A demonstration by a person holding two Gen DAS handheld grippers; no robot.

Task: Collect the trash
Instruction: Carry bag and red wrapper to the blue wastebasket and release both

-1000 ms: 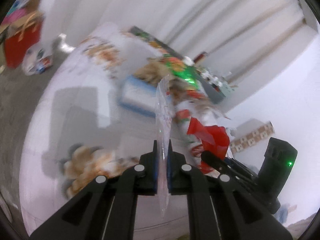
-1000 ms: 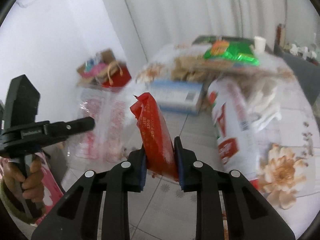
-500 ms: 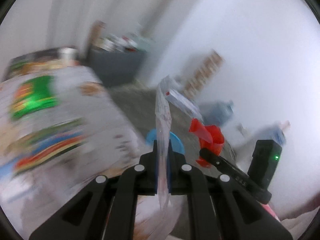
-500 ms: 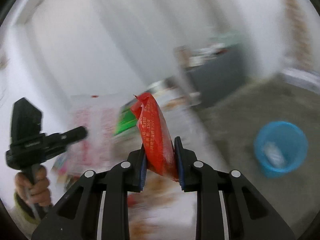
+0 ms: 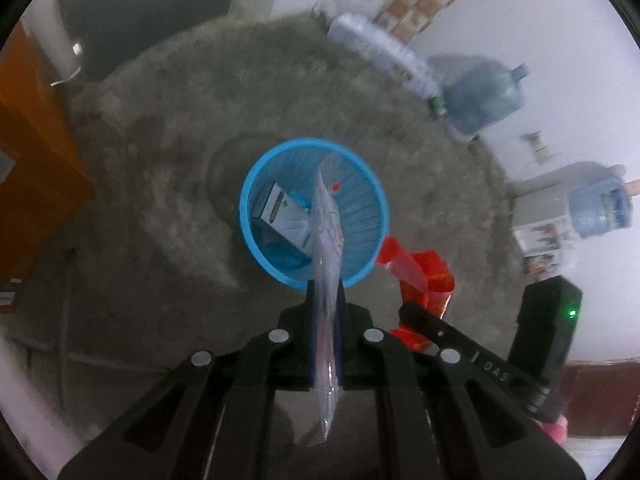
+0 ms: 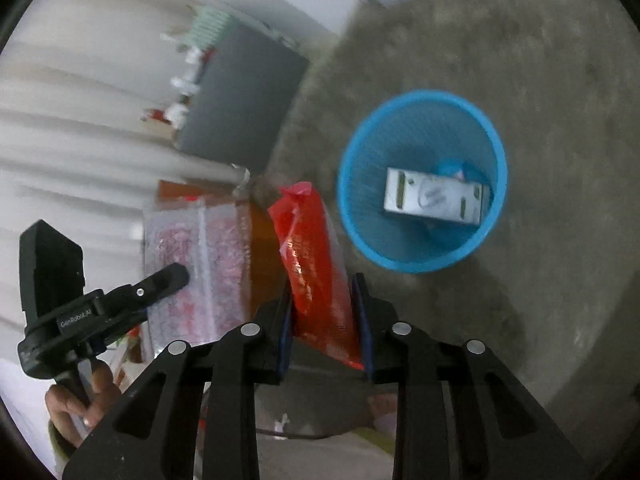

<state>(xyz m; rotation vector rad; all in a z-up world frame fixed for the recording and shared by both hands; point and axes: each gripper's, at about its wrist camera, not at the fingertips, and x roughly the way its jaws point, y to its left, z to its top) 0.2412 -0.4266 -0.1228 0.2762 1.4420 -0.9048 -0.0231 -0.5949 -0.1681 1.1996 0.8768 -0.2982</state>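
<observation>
Surface gone from view; blue bin (image 5: 314, 212) now centred. Clear wrapper (image 5: 328, 240) clamped by left gripper (image 5: 325, 304); right gripper (image 6: 322, 300) jaws opening around red wrapper (image 6: 316, 264).

Left tongs (image 5: 325, 300) pinch clear wrapper (image 5: 327, 248) over blue bin (image 5: 248, 216) — red wrapper (image 5: 420, 276) beside.

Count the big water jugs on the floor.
2: one water jug lies beside the wall, another farther right near the frame's edge. Others may be out of view.
</observation>
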